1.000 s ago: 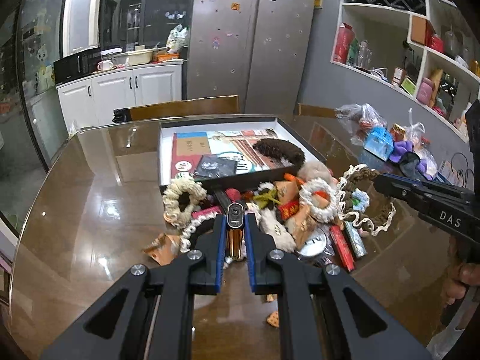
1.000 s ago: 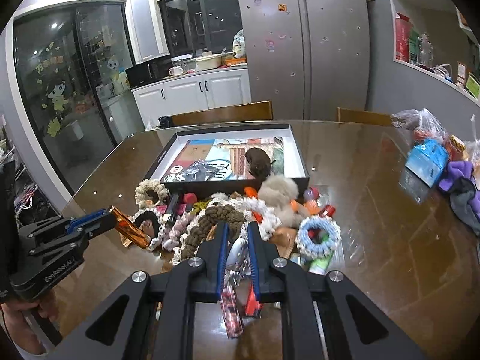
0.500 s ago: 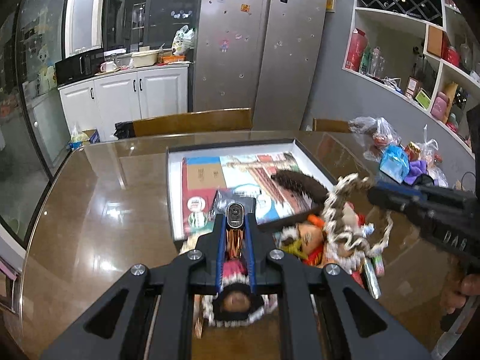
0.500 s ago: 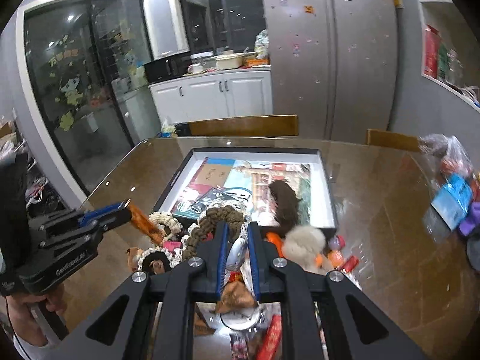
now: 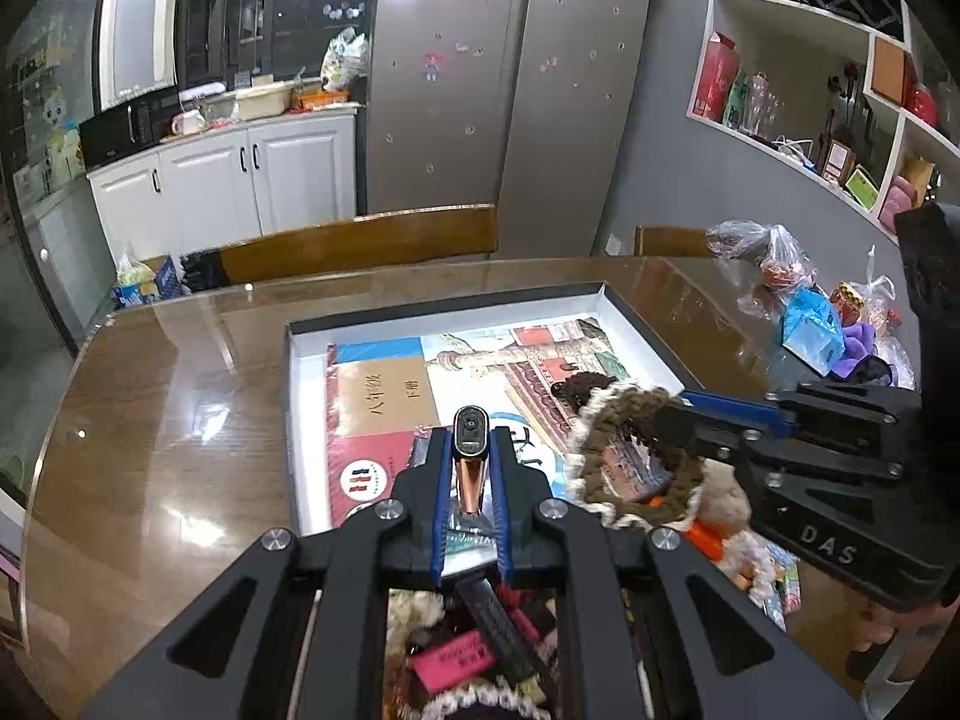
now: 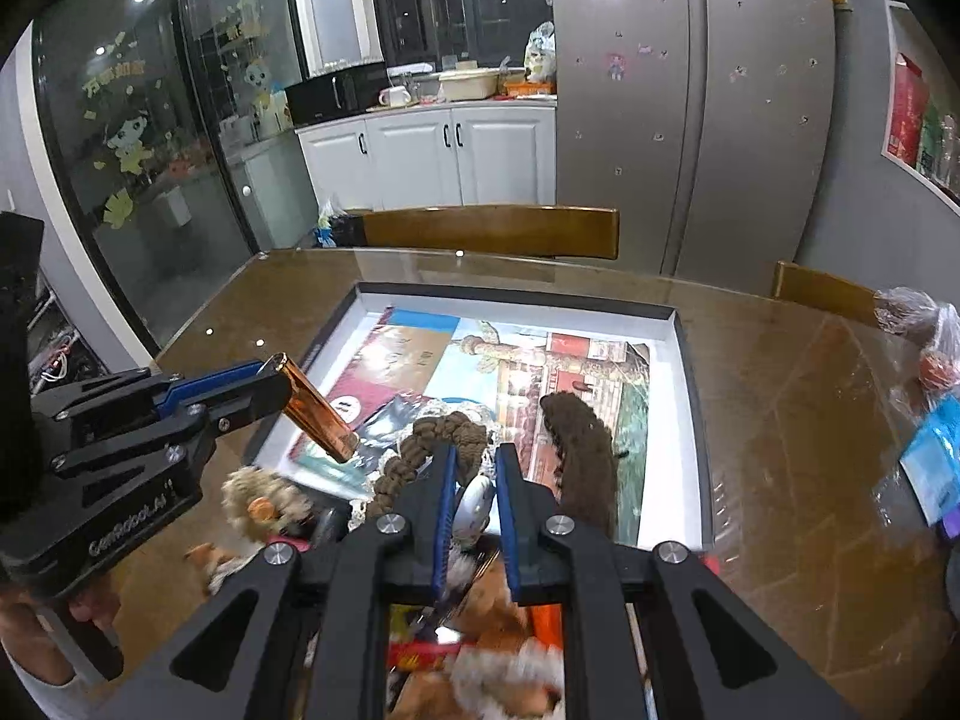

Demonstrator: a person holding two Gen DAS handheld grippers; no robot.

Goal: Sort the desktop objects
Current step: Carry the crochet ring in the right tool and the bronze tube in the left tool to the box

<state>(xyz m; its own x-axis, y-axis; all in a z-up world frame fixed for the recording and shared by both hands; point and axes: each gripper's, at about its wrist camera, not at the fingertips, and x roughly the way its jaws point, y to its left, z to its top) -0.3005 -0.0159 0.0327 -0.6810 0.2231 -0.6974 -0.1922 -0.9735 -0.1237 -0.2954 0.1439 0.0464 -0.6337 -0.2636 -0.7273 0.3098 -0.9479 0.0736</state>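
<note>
Carrying: two items at once — the left hand-held gripper (image 5: pixel 471 483) is closed on a copper-coloured tube (image 5: pixel 468 480), the right hand-held gripper (image 6: pixel 471 501) is closed on a brown braided ring (image 6: pixel 432 450) with pale trim.
Tube position: held in the air over the near-left part of the open box (image 6: pixel 684 396), at about 9 o'clock of the ring in the right wrist view, tilted with its lower end toward the box.
Tube handling: probably light, rigid and glossy, so likely slippery between flat pads; the jaws grip it near one end, and a hold nearer the middle would likely be steadier.
Ring position: lifted above the near edge of the box, hanging partly over the printed book (image 5: pixel 384 408) that lies inside.
Ring handling: soft, light and floppy — it will sag and swing; pinching one strand of the braid, as now, seems enough, and it should not be fragile.
Box contents: a dark furry strip (image 6: pixel 579 456) lies at about 3 o'clock of the ring, on the book.
Pile: the remaining clutter (image 5: pixel 474 660) sits on the table (image 5: pixel 168 444) just at 6 o'clock of the box, below both grippers.
Table edge: plastic bags (image 5: pixel 774 276) lie well apart at 2 o'clock.
</note>
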